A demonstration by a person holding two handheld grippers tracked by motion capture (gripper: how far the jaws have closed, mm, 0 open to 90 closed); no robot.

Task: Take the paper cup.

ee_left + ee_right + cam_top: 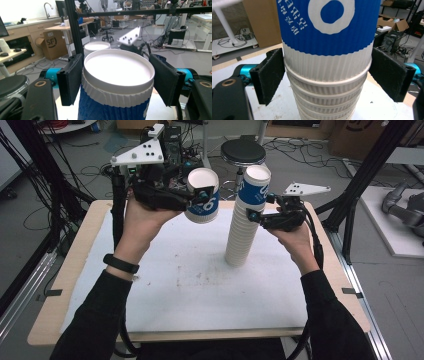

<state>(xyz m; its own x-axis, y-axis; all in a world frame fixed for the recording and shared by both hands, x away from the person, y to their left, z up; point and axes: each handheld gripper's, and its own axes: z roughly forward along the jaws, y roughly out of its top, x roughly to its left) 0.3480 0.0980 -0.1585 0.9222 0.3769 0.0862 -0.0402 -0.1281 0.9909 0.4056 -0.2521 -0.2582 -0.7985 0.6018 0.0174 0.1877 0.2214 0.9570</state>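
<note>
Sleeves: we see the person's dark sleeves (pixel 95 320) nearest the high camera, at the bottom edge.
Table: our wooden table with its white cover (pixel 200 285) carries the stack.
Stack: we find the tall stack of white ribbed paper cups (pixel 243 227) standing upright near the table's middle, its top cup blue-banded.
Single cup: we see the blue-and-white ribbed paper cup (pixel 202 195) lifted clear, left of the stack, tilted.
Left gripper (pixel 192 197): we see it clamped on that single cup just under its rim.
Right gripper (pixel 260 215): its pads (pixel 270 75) flank the stack's upper part; we cannot tell whether they press it.
</note>
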